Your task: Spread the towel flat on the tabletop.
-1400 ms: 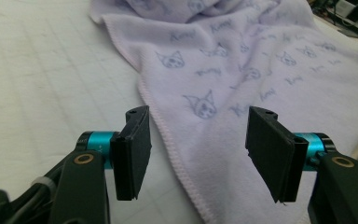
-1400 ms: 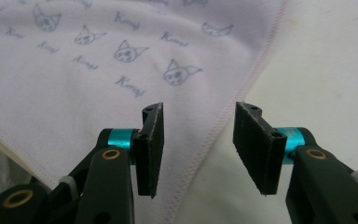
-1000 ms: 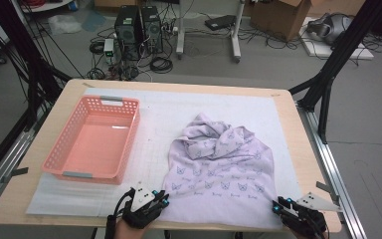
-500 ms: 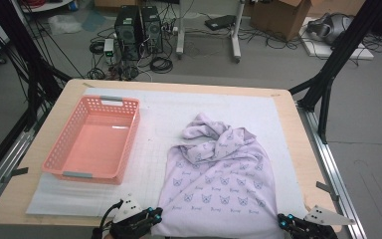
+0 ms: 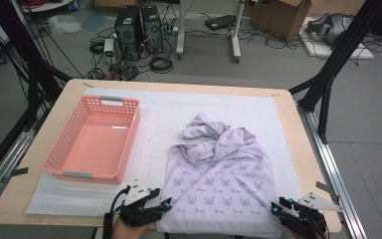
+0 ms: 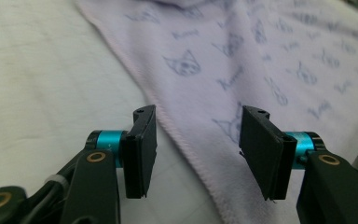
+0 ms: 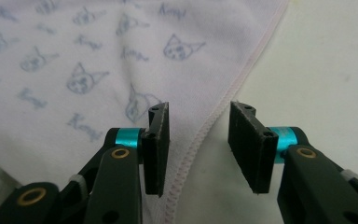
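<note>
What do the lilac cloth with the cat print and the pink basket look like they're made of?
The cloth looks like soft knit or fleece fabric, matte: it rumples into folds and has a stitched hem. The basket looks like moulded plastic, smooth with a slight sheen, its walls pierced by rows of holes.

cloth's [image 5: 219,184] near hem cut off, right claw [image 5: 277,208] cropped

Even, soft light; blurred close-ups

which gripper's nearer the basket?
Left. The left gripper sits just off the pink basket's near corner, at the cloth's near-left edge. The right gripper is across the cloth at its near-right corner.
</note>
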`<state>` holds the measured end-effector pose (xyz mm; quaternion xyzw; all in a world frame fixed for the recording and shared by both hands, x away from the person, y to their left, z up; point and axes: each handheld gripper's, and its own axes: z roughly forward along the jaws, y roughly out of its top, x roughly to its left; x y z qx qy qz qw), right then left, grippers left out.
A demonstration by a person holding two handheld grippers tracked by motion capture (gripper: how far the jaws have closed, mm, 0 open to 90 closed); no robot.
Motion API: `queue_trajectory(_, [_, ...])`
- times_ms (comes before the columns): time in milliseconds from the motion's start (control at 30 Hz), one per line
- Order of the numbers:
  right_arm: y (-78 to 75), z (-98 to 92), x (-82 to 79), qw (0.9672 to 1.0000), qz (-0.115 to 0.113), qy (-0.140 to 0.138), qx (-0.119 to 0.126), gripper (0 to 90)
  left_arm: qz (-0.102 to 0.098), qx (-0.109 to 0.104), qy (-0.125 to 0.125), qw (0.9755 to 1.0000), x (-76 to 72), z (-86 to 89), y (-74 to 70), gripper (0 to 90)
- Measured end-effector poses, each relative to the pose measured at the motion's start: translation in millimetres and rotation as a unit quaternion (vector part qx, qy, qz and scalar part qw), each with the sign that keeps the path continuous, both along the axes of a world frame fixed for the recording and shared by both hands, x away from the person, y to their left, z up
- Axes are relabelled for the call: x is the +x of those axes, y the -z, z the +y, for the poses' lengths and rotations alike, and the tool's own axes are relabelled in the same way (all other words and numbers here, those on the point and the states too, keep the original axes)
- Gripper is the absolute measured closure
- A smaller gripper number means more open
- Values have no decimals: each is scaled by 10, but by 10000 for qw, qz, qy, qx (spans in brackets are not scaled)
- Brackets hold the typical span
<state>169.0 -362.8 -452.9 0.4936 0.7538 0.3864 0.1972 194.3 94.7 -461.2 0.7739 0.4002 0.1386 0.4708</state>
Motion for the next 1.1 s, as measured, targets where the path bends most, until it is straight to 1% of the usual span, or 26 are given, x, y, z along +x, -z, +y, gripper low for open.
queue_trajectory(33, [-3,-5,1,10000,1,30,-37,678,-66,124,-44,9999,-10,-21,-3,504])
queue_trajectory(67, [-9,-18,-2,10000,33,42,-51,766,-167,286,-117,9994,-24,-25,-4,566])
queue_trajectory(100, [-13,-38,-1,10000,85,-20,26,862,-219,331,-125,9991,-31,-9,-1,670])
queue_trajectory(133, [-12,-56,-1,9997,159,-81,136,869,-108,252,-114,9996,-32,23,-8,746])
queue_trajectory(167, [-12,-65,-6,9997,179,-83,162,875,32,149,-93,9998,-37,45,-18,845])
queue_trajectory(233, [-32,-73,-22,9994,262,-168,166,880,191,107,-20,9998,-80,83,-38,857])
queue_trajectory(267, [-45,-73,-47,9992,324,-198,156,881,228,99,21,9997,-117,107,-43,859])
queue_trajectory(300, [-52,-77,-80,9990,326,-273,116,881,273,95,72,9996,-161,139,-49,860])
queue_trajectory(400, [-95,-96,-235,9984,368,-435,42,882,311,93,134,9994,-288,229,-86,860])
queue_trajectory(467, [-120,-112,-314,9981,391,-474,14,882,306,47,221,9993,-350,266,-101,856])
queue_trajectory(533, [-118,-119,-344,9980,410,-475,53,876,214,74,310,9993,-377,263,-95,830])
queue_trajectory(567, [-116,-118,-343,9982,397,-449,74,866,134,51,303,9994,-368,250,-90,792])
queue_trajectory(600, [-115,-115,-332,9982,391,-436,124,805,57,17,270,9996,-343,238,-89,711])
queue_trajectory(633, [-110,-113,-312,9983,339,-429,193,723,6,-40,238,9997,-312,228,-89,660])
queue_trajectory(667, [-110,-109,-294,9985,323,-374,245,696,-52,-104,185,9998,-272,217,-92,628])
queue_trajectory(700, [-109,-105,-272,9986,288,-347,276,678,-120,-151,128,9997,-227,209,-96,576])
queue_trajectory(733, [-109,-99,-250,9988,255,-300,290,666,-143,-189,77,9997,-193,200,-99,549])
queue_trajectory(767, [-111,-94,-230,9990,237,-252,291,657,-181,-207,35,9996,-133,192,-102,545])
queue_trajectory(800, [-111,-88,-190,9994,166,-184,242,656,-220,-190,-12,9996,-81,187,-101,527])
queue_trajectory(867, [-114,-82,-121,9997,125,-71,192,657,-199,-198,-146,9995,35,172,-95,506])
queue_trajectory(933, [-105,-68,-64,9999,120,18,114,663,-125,-194,-271,9994,146,157,-86,471])
queue_trajectory(1000, [-91,-47,-9,9999,127,48,23,666,57,-127,-268,9995,236,128,-57,473])
queue_trajectory(1033, [-80,-38,18,9999,143,64,-21,665,192,-73,-192,9996,266,100,-34,475])
queue_trajectory(1067, [-60,-32,47,9998,163,60,-63,664,132,75,-143,9998,267,69,-33,483])
queue_trajectory(1100, [-38,-26,69,9998,187,58,-103,689,86,233,-124,9996,257,37,-41,491])
